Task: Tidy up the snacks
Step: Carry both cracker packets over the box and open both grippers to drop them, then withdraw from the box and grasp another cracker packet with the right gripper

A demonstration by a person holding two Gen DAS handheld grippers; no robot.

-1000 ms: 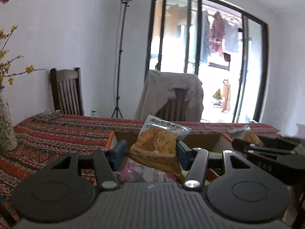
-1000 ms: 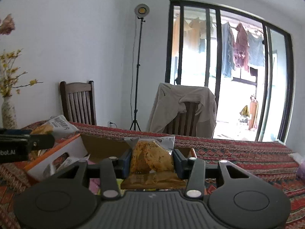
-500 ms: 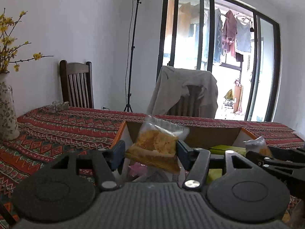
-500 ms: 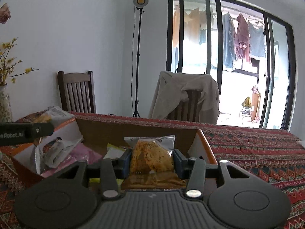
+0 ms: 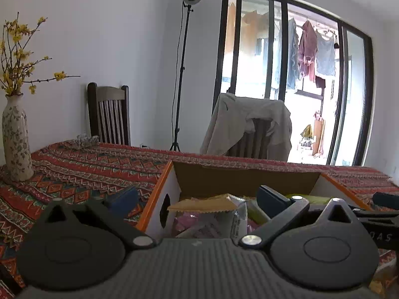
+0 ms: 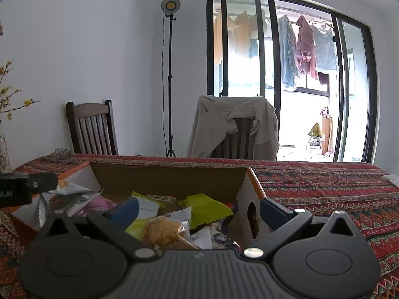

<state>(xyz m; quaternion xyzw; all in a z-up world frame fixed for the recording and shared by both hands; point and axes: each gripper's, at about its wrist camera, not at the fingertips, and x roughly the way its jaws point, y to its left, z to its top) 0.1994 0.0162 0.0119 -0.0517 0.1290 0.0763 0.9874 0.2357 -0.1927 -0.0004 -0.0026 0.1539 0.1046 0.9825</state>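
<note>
A table covered with a red patterned cloth carries an open cardboard box with orange edges, standing near the front. At the left end stands a tall floral vase holding yellow-flowered branches. Near the far edge, in front of the wooden chair, lies a small crumpled thing too blurred to identify.

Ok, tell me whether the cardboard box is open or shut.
Open: the cardboard box has no lid over it, and snack packets lie visible inside.
</note>
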